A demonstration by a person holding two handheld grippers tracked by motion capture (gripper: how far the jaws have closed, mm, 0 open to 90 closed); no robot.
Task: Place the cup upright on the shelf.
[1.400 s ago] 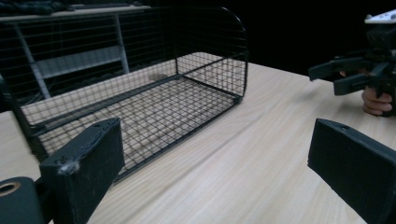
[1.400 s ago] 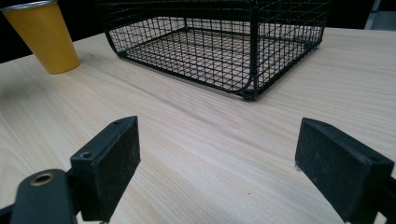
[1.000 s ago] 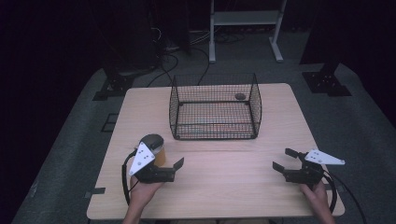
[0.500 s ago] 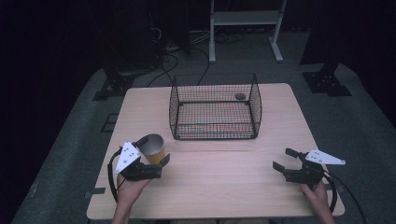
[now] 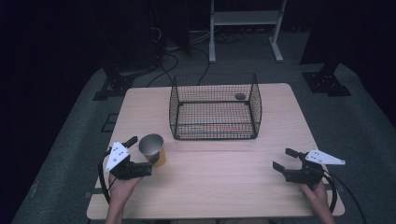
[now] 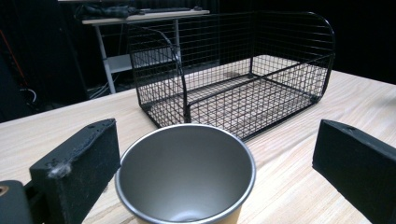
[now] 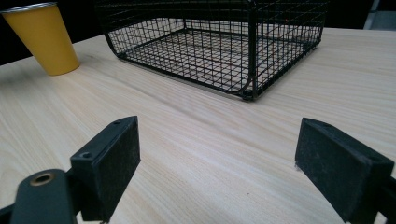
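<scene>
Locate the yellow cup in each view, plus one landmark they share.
High view: yellow cup at lower left, between the left gripper jaws.
Left gripper view: cup at bottom centre, open mouth facing the camera.
Right gripper view: cup at top left.
Shared landmark: black wire basket, behind the cup.

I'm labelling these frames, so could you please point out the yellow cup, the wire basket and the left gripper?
yellow cup (image 7: 45, 44): right gripper view, outer wall.
wire basket (image 5: 215, 136): high view, near bottom rim.
left gripper (image 5: 142, 148): high view, midway between its fingertips.
</scene>
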